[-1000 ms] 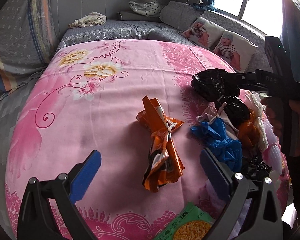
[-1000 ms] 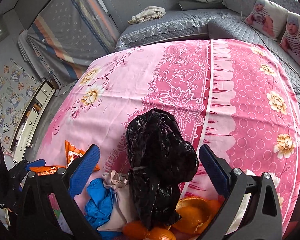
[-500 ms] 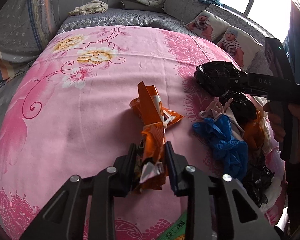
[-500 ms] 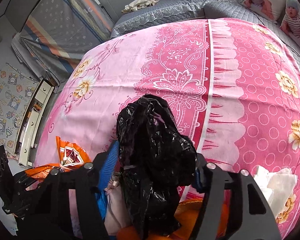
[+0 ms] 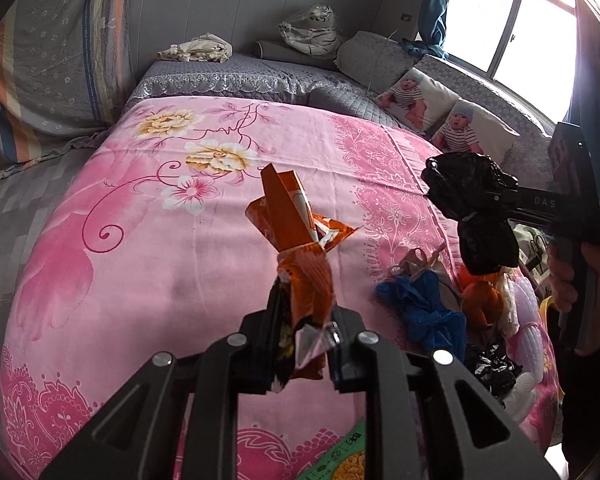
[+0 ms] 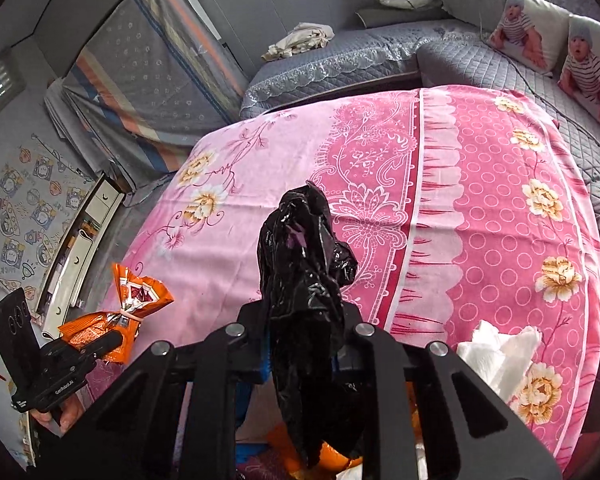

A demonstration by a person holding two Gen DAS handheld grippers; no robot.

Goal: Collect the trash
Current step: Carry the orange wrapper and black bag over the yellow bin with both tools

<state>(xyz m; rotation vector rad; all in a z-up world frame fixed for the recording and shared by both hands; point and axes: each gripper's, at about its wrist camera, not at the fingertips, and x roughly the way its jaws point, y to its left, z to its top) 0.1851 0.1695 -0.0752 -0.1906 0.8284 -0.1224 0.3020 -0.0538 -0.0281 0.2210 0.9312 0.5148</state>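
Above the pink bedsheet [image 5: 148, 248], my left gripper [image 5: 302, 344] has just closed its fingers on the orange wrapper [image 5: 296, 240], while my right gripper [image 6: 300, 344] pinches the black bag [image 6: 304, 264], both clear of the sheet.

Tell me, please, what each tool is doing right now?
Left tool: closed on the orange snack wrapper.
Right tool: closed on the black plastic bag.

Daylit room, strong fisheye bend in both wrist views.
The window [image 5: 512, 20] at upper right is blown out to white glare; the pink bedsheet [image 5: 160, 240] is evenly lit and sharp, with soft shadows. Frame corners fall dark and edges curve.
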